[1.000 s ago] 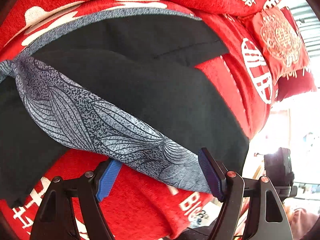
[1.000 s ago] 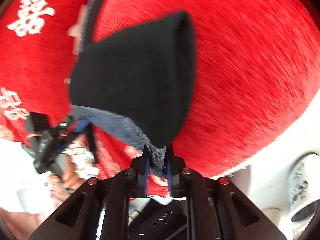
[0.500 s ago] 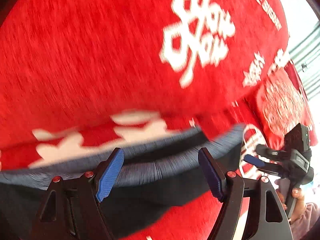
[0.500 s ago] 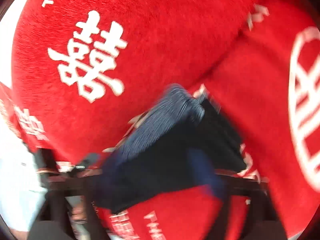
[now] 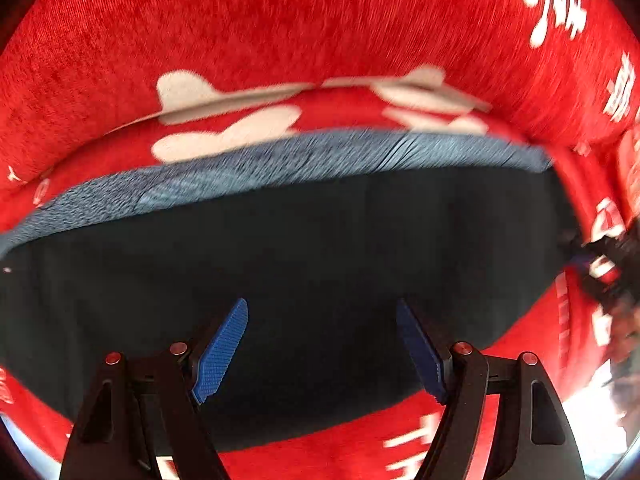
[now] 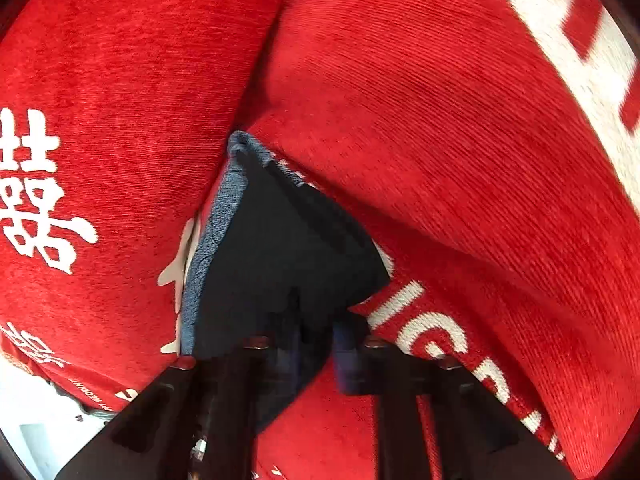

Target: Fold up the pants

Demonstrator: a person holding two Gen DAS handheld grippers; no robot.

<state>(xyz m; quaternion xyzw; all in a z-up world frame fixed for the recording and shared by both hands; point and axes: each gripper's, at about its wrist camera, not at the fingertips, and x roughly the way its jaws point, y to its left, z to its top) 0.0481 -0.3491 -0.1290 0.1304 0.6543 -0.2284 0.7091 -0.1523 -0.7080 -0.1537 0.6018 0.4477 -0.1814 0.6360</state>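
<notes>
Both cameras ride the tongs. The left one looks straight down, close over the pants (image 5: 304, 264); the right one slants down at them (image 6: 280, 256) on the red sofa (image 6: 440, 120), equally near.

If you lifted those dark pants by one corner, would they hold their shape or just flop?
Probably flop: the pants lie limp and flat, following the red sofa cover. Likely light too, since the folded layers look thin. The fuzzy cover may grip them, so a push would likely bunch them up.
</notes>
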